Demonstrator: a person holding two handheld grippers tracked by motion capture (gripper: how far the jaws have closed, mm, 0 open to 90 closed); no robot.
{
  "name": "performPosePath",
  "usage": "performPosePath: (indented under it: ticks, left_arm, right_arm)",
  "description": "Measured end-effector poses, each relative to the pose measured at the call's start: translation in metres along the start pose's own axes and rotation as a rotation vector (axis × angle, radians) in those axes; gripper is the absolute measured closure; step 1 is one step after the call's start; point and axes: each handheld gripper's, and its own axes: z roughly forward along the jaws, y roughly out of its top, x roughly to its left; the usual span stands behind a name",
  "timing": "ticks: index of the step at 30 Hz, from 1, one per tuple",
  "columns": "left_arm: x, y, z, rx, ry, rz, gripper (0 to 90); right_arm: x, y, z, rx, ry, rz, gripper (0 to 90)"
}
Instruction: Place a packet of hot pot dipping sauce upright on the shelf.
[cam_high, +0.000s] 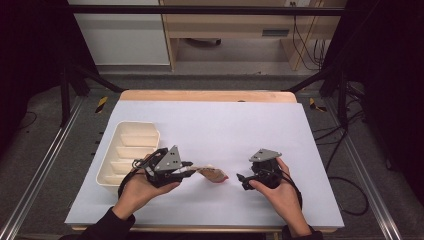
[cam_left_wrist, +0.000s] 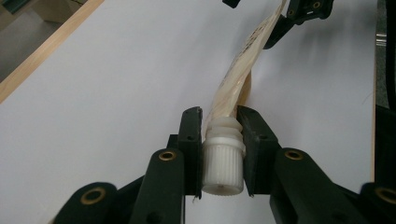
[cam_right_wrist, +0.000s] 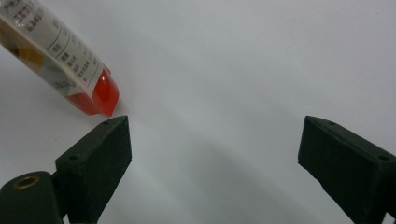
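Observation:
A flat cream spout pouch (cam_high: 212, 174) lies on the white table sheet (cam_high: 225, 130), near the front middle. My left gripper (cam_high: 192, 170) is shut on the pouch's white ribbed screw cap (cam_left_wrist: 224, 161), and both pads press its sides. From the cap, the pouch (cam_left_wrist: 238, 70) stretches away toward the other hand. My right gripper (cam_high: 241, 181) is just right of the pouch's far end, jaws wide open with nothing between them. In the right gripper view the pouch (cam_right_wrist: 60, 60), printed and red-cornered, ends just beyond the left jaw of my right gripper (cam_right_wrist: 215, 144).
A cream divided tray (cam_high: 102, 172) stands at the left of the sheet, right beside my left hand. The table's wooden edge (cam_high: 207, 95) runs along the back. Black frame bars and cables stand around the table.

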Motion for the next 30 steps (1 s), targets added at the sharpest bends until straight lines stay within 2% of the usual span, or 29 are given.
performPosePath:
  ticks: [3,5,12,14,24,27,30]
  left_arm:
    - [0.002,0.006,0.001,0.014,-0.011,0.014,72.1]
    - [0.005,0.012,0.002,0.032,-0.024,0.024,72.1]
    - [0.018,0.036,0.009,0.149,-0.076,0.078,72.1]
    - [0.019,0.041,0.008,0.156,-0.079,0.073,72.2]
    - [0.011,0.070,0.002,0.281,-0.073,0.188,72.6]
    - [0.010,0.077,-0.004,0.303,-0.074,0.222,72.6]
    - [0.013,0.079,-0.013,0.312,-0.070,0.225,72.7]
  right_arm:
    - [0.000,0.000,0.000,-0.001,-0.005,0.016,9.7]
    - [0.000,0.000,0.001,-0.003,-0.003,0.006,9.7]
    - [0.001,0.001,0.000,-0.006,0.007,0.008,9.8]
    - [0.001,0.000,0.000,-0.009,0.009,0.012,10.1]
    - [0.000,-0.001,0.001,-0.009,0.016,0.029,10.2]
    - [0.001,0.000,0.002,-0.006,0.016,0.027,10.3]
    - [0.001,0.000,0.002,-0.006,0.015,0.027,10.2]
